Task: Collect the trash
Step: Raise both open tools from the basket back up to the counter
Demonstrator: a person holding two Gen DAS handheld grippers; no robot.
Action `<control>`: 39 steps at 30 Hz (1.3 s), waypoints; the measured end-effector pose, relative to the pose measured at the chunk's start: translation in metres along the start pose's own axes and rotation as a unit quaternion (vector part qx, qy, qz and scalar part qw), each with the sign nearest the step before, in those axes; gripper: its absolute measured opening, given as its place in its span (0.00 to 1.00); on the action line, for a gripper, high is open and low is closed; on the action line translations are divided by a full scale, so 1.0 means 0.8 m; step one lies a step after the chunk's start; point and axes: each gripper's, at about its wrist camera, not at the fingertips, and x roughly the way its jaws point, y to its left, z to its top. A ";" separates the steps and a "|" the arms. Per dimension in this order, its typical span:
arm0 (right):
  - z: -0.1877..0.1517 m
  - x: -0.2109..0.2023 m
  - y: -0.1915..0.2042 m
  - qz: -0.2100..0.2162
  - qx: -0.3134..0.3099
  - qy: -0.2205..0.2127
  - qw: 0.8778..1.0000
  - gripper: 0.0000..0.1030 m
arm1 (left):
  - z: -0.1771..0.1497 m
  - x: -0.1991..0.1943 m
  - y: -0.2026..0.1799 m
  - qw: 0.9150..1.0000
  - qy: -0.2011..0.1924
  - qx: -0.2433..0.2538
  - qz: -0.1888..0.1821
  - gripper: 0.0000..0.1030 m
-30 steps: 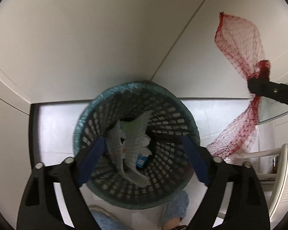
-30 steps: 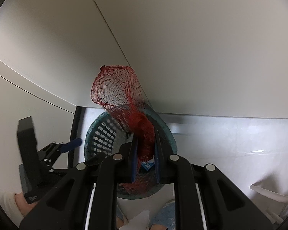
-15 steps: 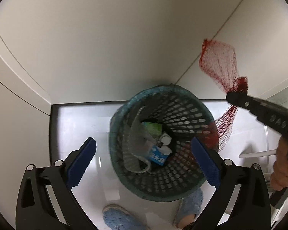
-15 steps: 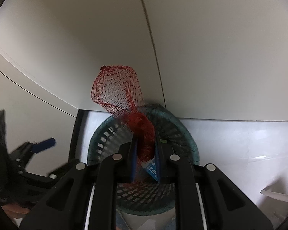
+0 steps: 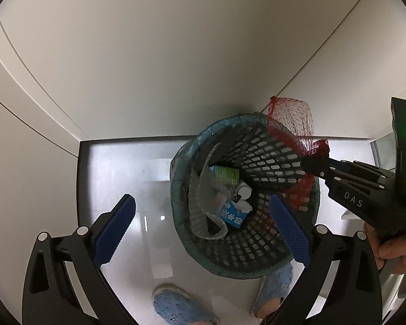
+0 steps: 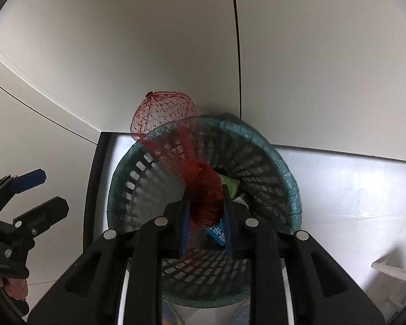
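Pale wall panels meet in a corner above a glossy white floor (image 5: 121, 168), on which one teal perforated waste basket (image 5: 246, 254) stands at the centre of both views. Placed directly beneath the two grippers, its open mouth can catch whatever is let go. Inside lie one crumpled clear plastic wrapper (image 5: 203, 203), one blue-and-white carton (image 5: 234, 215), one green carton (image 5: 226, 174) and a white cap-like piece (image 5: 245, 191). One red mesh net bag (image 6: 203, 197), the trash in hand, hangs over the basket's rim at about 2 o'clock in the left view, its bunched middle between the pads of the right gripper (image 6: 205, 218), whose jaws are opening; this appears to be the release into the basket. The left gripper (image 5: 200, 226) stands empty at full spread, straddling the basket's 8 o'clock side. Two blue slippers (image 5: 178, 308) show at 6 o'clock.
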 end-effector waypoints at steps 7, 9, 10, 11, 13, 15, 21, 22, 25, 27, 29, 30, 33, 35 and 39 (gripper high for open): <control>-0.002 -0.016 -0.003 0.002 0.007 -0.006 1.000 0.61 | -0.004 0.000 0.005 1.000 0.003 -0.012 -0.001 0.94; -0.002 -0.025 -0.003 -0.002 0.004 -0.009 1.000 0.65 | -0.006 -0.004 0.005 1.000 0.005 -0.017 -0.002 0.94; -0.002 -0.031 -0.002 -0.004 0.002 -0.010 1.000 0.70 | -0.006 -0.007 0.005 1.000 0.004 -0.021 -0.003 0.94; -0.002 -0.037 -0.002 -0.005 0.002 -0.013 1.000 0.71 | -0.007 -0.011 0.005 1.000 0.002 -0.025 -0.003 0.94; 0.000 -0.052 -0.001 -0.011 0.001 -0.017 1.000 0.80 | -0.008 -0.020 0.004 1.000 0.000 -0.029 -0.002 0.94; 0.000 -0.072 -0.001 -0.014 0.002 -0.022 1.000 0.85 | -0.006 -0.034 0.001 1.000 -0.003 -0.030 0.001 0.94; 0.008 -0.149 0.004 -0.023 0.006 -0.033 0.999 0.92 | 0.006 -0.092 -0.012 1.000 -0.006 -0.024 0.002 0.94; 0.010 -0.163 0.005 -0.024 0.005 -0.033 0.999 0.92 | 0.009 -0.105 -0.015 1.000 -0.006 -0.021 0.003 0.94; 0.017 -0.213 0.013 -0.031 -0.006 -0.042 0.999 0.92 | 0.018 -0.146 -0.025 1.000 -0.009 -0.011 0.002 0.94; 0.024 -0.250 0.019 -0.033 -0.009 -0.050 0.998 0.92 | 0.026 -0.183 -0.033 1.000 -0.016 -0.004 0.000 0.94; 0.030 -0.282 0.024 -0.033 -0.009 -0.055 0.998 0.92 | 0.034 -0.213 -0.040 1.000 -0.016 0.003 -0.004 0.94; 0.034 -0.300 0.026 -0.035 -0.009 -0.060 0.998 0.92 | 0.038 -0.225 -0.045 1.000 -0.016 0.006 -0.004 0.94; 0.044 -0.349 0.032 -0.042 -0.003 -0.070 0.997 0.92 | 0.051 -0.269 -0.058 1.000 -0.019 0.022 -0.002 0.93; 0.051 -0.378 0.033 -0.046 0.004 -0.076 0.996 0.92 | 0.060 -0.296 -0.066 0.999 -0.022 0.031 0.000 0.93; 0.067 -0.435 0.037 -0.043 0.027 -0.071 0.996 0.92 | 0.082 -0.350 -0.080 0.998 -0.036 0.049 0.000 0.93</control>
